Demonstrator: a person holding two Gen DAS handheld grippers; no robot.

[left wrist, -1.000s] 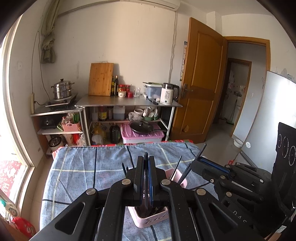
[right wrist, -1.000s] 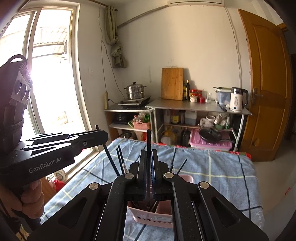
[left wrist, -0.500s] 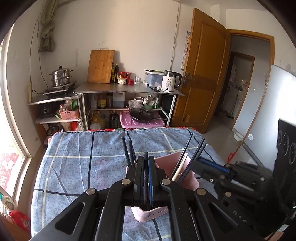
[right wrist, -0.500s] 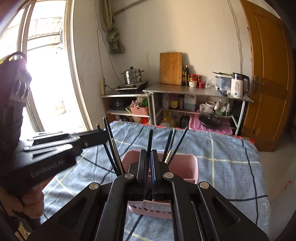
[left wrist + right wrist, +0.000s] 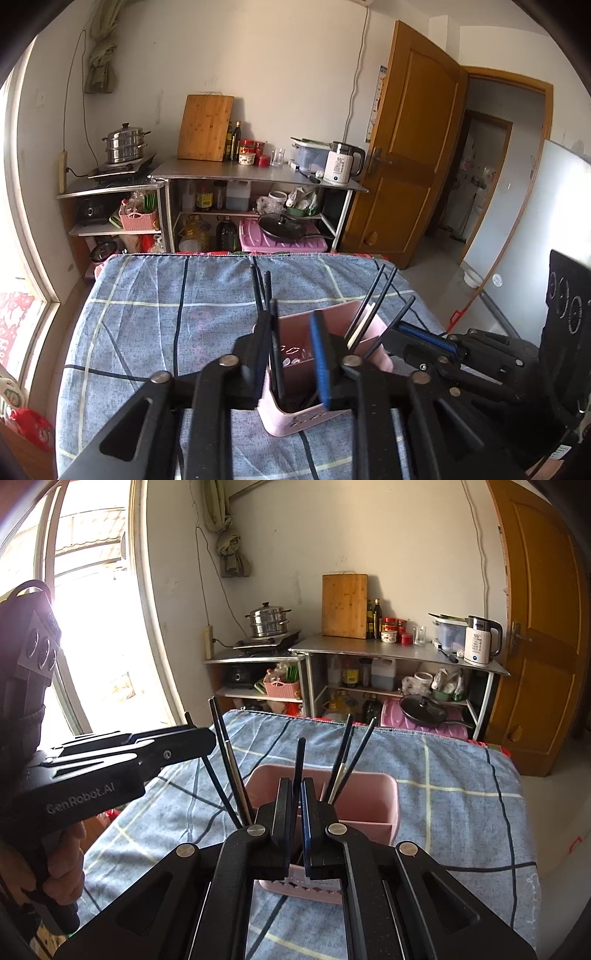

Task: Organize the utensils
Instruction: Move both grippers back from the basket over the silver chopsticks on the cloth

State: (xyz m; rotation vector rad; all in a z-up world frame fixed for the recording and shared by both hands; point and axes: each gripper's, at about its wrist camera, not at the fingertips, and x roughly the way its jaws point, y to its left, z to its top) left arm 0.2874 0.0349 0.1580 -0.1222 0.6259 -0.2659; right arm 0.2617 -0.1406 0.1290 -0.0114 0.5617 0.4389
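A pink utensil holder [image 5: 295,424] stands on the blue checked tablecloth [image 5: 147,314], with several black chopsticks [image 5: 373,299] leaning in it. My left gripper [image 5: 291,328] hovers over the holder and its jaws are opening. A black chopstick [image 5: 275,332] stands between them against the left finger, tip down in the holder, and the blue pad is clear of it. My right gripper [image 5: 295,794] is over the holder [image 5: 365,794], still pinching an upright black chopstick [image 5: 298,760] while its jaws begin to ease. Each gripper appears in the other's view: right gripper [image 5: 406,332], left gripper [image 5: 207,738].
Behind the table's far edge stand metal shelves [image 5: 258,173] with a kettle [image 5: 341,162], a cutting board [image 5: 205,127] and a steamer pot [image 5: 123,144]. A wooden door [image 5: 410,147] is on the right and a bright window [image 5: 92,609] on the left. A person's hand [image 5: 55,867] holds the left gripper.
Both grippers have sunk toward the pink holder, which now sits higher in view. The left jaws have parted and let go of their chopstick. The right jaws stay on theirs.
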